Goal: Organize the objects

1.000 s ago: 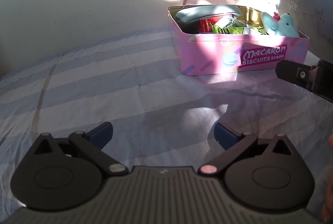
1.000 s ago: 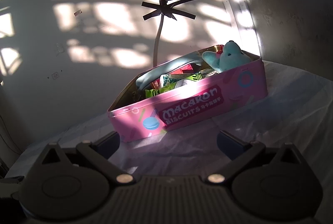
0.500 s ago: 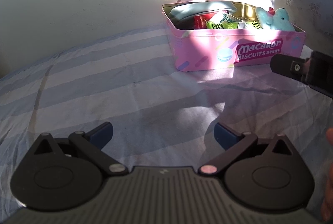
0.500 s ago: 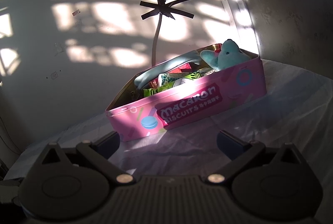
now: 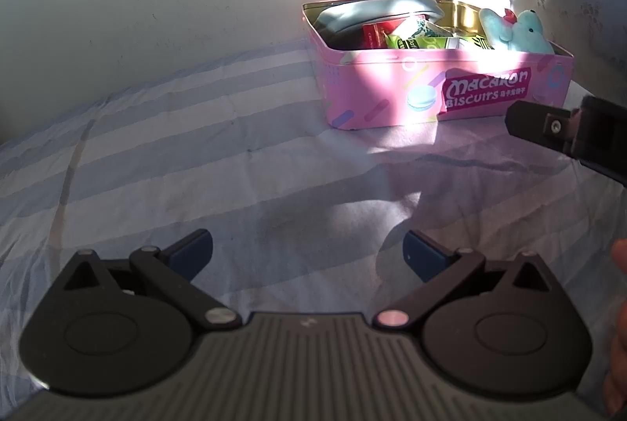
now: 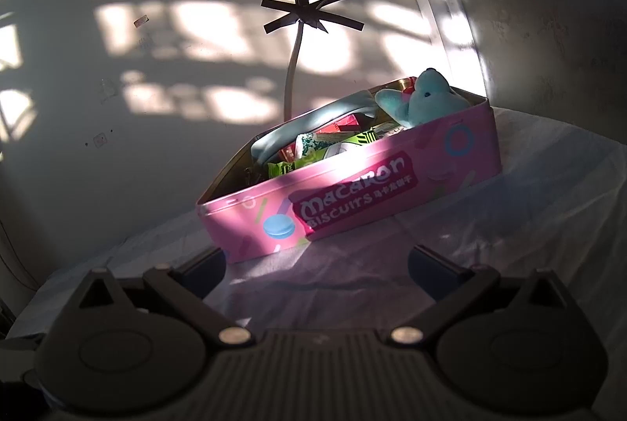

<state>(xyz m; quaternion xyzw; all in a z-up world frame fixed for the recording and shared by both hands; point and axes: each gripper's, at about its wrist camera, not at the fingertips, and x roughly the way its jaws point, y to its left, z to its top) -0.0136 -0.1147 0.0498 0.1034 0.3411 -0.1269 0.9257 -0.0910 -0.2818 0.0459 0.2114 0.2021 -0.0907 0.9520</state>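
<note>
Nearer tin (image 6: 352, 194), contents half-hidden

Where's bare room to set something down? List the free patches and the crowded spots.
Free: the striped sheet between the left gripper and the tin, stretching left toward the wall; also the strip between the right gripper and the tin. Crowded: inside the tin, packed with packets and a plush toy.

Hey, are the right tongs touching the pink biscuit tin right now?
Apart. In the right wrist view the right tongs are open, and a strip of striped bedsheet shows between their fingertips and the pink biscuit tin.
</note>
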